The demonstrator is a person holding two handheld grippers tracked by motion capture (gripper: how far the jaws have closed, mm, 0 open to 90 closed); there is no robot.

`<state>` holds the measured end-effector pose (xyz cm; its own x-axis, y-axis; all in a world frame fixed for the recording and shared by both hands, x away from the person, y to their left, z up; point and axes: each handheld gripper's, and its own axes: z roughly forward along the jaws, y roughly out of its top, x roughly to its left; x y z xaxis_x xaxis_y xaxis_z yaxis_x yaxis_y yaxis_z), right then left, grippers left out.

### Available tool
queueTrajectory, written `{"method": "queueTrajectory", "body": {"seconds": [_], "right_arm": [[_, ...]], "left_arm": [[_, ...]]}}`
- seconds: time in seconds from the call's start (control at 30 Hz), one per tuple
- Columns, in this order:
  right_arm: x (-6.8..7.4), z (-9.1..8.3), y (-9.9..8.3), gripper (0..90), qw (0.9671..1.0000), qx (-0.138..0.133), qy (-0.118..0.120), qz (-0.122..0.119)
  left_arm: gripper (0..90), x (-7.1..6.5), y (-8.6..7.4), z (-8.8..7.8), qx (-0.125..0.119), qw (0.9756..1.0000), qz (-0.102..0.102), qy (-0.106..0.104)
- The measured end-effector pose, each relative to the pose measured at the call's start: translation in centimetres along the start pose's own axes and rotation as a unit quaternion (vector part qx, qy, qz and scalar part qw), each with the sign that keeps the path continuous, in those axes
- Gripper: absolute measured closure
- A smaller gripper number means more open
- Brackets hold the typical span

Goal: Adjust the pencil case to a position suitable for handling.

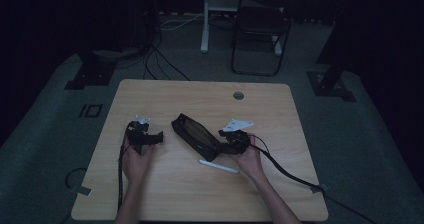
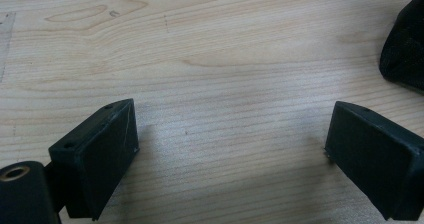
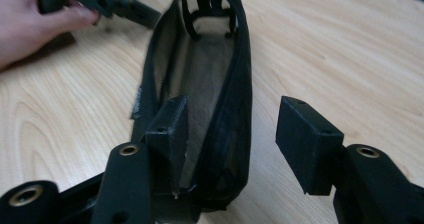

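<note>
2 grippers sit on the wooden table (image 1: 165, 194) in the high view, the black mesh pouch (image 1: 195, 135) lying between them beside a white pen (image 1: 219, 166). Left gripper (image 2: 232, 144) view: jaws wide apart over bare wood, holding nothing. Right gripper (image 3: 230, 134) view: jaws part-open, 1 inside the pouch's (image 3: 210, 74) open mouth, the other outside, not pressing.

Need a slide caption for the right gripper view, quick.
Right gripper, jaws open, straddling one side wall of an unzipped black mesh pouch.

Right gripper (image 3: 230, 134) jaws stand apart; one jaw sits inside the open black mesh pouch (image 3: 220, 84), the other outside it. At ten o'clock, a hand (image 3: 30, 24) holds the other gripper (image 3: 107, 4).
</note>
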<state>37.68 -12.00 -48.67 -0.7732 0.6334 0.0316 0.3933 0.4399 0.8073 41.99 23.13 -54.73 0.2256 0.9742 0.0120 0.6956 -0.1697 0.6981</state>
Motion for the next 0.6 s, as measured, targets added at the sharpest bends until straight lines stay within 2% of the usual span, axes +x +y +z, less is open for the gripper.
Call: {"method": "queueTrajectory", "body": {"seconds": [0.1,0.17,0.4,0.53,0.6], "right_arm": [[-0.2,0.4,-0.2,46.5,0.9998,0.015,-0.008,-0.001],[-0.2,0.6,-0.5,46.7,0.9992,0.032,-0.018,-0.014],[-0.2,0.2,-0.6,47.1,0.9984,0.043,-0.023,-0.028],[-0.6,-0.3,-1.2,48.6,0.9989,0.039,-0.022,-0.013],[-1.0,-1.1,-1.8,47.3,0.9996,0.024,-0.017,0.000]], "left_arm": [[7.1,0.0,0.0,0.0,0.000,1.0000,0.000,0.000],[7.1,0.0,0.0,0.0,0.000,1.0000,0.000,0.001],[7.1,0.0,0.0,0.0,0.000,1.0000,0.000,0.001],[7.1,0.0,0.0,0.0,0.001,1.0000,0.000,0.001],[7.1,0.0,0.0,0.0,0.000,1.0000,0.000,0.001]]}}
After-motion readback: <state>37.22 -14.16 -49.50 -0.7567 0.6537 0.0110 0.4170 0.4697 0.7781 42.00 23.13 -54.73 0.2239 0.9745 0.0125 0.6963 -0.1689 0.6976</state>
